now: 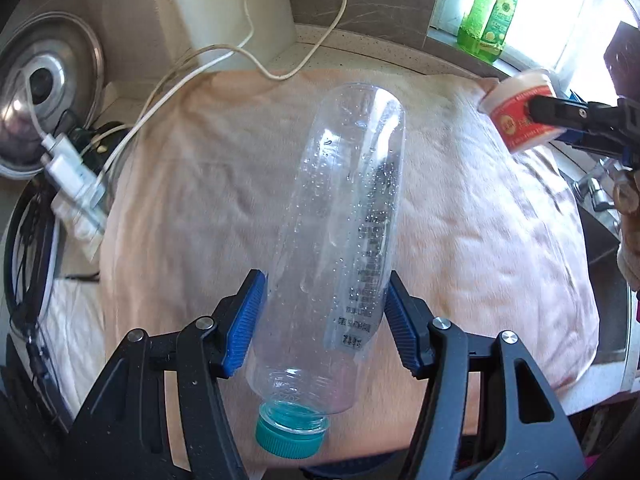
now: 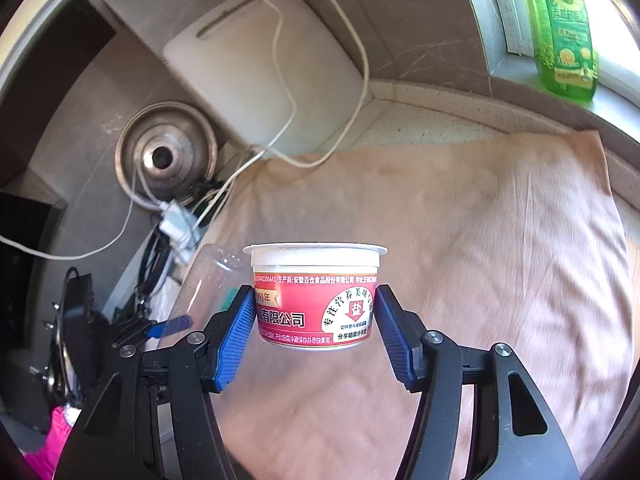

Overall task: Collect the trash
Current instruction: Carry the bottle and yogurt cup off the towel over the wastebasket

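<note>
My left gripper [image 1: 325,322] holds a clear plastic bottle [image 1: 340,236] between its blue pads, squeezed around the lower body, with the teal cap [image 1: 289,438] pointing back toward me and the base angled away. Droplets cling inside it. My right gripper [image 2: 316,322] clamps a small red-and-white cup [image 2: 316,300] by its sides, upright, white rim on top. Both items hang in the air above a peach cloth [image 2: 500,240] spread over the table. Behind it, white cables [image 1: 224,56] trail toward a metal lid [image 1: 40,92], and a green bottle [image 2: 566,32] stands on the window ledge.
</note>
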Tool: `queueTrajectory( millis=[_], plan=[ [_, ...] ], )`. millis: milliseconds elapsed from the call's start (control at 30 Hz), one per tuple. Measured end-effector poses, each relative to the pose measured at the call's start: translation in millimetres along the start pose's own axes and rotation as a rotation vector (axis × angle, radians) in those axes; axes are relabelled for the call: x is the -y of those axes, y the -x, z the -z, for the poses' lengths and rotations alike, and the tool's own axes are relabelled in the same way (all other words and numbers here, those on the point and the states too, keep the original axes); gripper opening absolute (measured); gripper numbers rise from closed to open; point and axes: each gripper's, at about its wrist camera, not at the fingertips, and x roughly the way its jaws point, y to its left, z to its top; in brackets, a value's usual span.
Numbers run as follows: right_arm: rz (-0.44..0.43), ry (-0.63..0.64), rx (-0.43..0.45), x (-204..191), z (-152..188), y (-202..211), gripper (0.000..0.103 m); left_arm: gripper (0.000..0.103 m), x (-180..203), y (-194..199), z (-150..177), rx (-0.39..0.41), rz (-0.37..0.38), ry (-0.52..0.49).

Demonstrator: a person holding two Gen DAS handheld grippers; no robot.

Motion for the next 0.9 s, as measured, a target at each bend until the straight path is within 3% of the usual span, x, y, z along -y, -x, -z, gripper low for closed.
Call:
queueTrajectory(
  millis=[367,900],
  plan=[
    [-0.011,0.049,-0.052,-56.2,101.1,31.7,0.059,0.061,-14.6,51.5,85.5,0.016,0.034,0.080],
    [-0.042,0.085,-0.162,-102.7,212.4,28.0,0.059,0.061,-24.4,73.1,198.3,-0.041,0.082,0.178]
  ],
)
